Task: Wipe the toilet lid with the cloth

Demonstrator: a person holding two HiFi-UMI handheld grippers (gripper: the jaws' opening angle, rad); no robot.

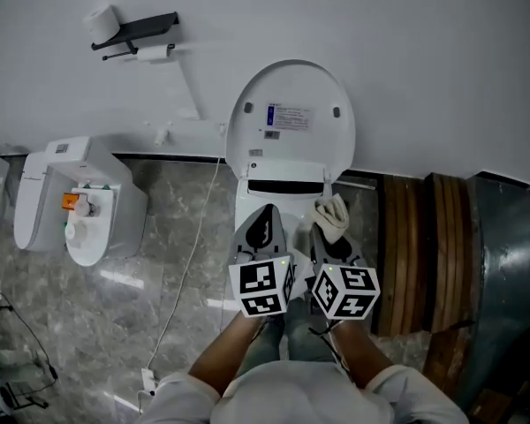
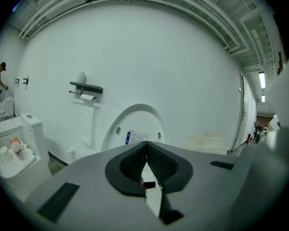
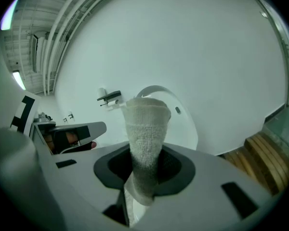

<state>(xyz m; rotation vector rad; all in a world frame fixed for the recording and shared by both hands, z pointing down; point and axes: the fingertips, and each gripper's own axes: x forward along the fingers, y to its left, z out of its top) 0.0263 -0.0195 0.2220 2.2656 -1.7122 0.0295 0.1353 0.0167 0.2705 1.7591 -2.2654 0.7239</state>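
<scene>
The white toilet lid (image 1: 290, 117) stands raised against the white wall, its inner face with a blue-printed label towards me; it also shows as the lid (image 2: 135, 124) and the lid (image 3: 183, 124). A beige towel cloth (image 1: 332, 215) sticks up out of my right gripper (image 1: 332, 239), which is shut on it. In the right gripper view the cloth (image 3: 147, 129) rises as a folded roll between the dark pads of the right gripper (image 3: 145, 170). Beside it on the left, my left gripper (image 1: 266, 217) hangs over the bowl's front. The left gripper (image 2: 147, 147) is shut with nothing between its pads.
A second toilet (image 1: 79, 206) with small items on it stands at the left. A shelf with paper rolls (image 1: 137, 29) hangs on the wall. Wooden planks (image 1: 415, 254) and a grey metal panel (image 1: 508, 263) lie at the right. A white cable (image 1: 190, 263) runs over the marble floor.
</scene>
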